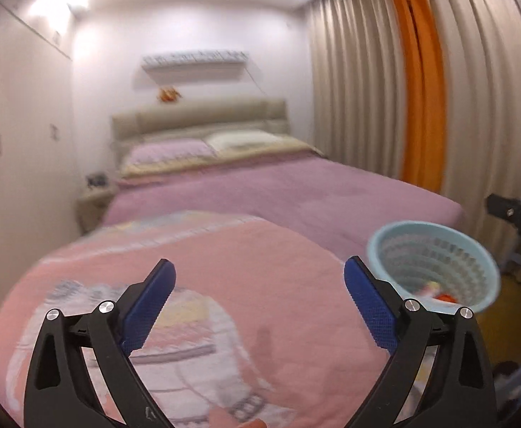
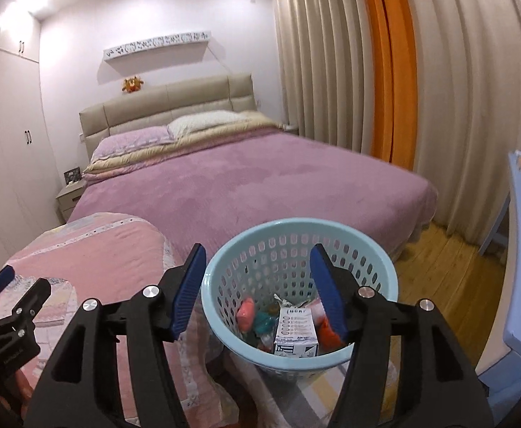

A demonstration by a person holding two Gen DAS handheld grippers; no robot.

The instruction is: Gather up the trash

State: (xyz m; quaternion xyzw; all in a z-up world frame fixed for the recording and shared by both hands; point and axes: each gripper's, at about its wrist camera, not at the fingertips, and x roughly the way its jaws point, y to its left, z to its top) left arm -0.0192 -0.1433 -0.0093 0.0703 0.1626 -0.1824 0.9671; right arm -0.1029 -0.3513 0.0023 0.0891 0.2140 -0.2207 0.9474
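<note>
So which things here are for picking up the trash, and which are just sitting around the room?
For the job:
- blue basket
- milk carton and wrappers inside it
- left gripper, open
- right gripper, open

Just lying about:
- pink quilt
- purple bed
- pillows
- orange toy
- curtains

Basket [image 2: 298, 287] straight ahead, between right gripper [image 2: 258, 289] fingers, holding carton [image 2: 296, 331] among wrappers. Quilt [image 2: 100, 260] left of basket, under left gripper [image 1: 260, 299]. Bed [image 2: 242, 182] behind both; curtains [image 2: 331, 71] right of bed, nightstand [image 2: 70, 198] left, shelf [image 2: 157, 48] above headboard.
</note>
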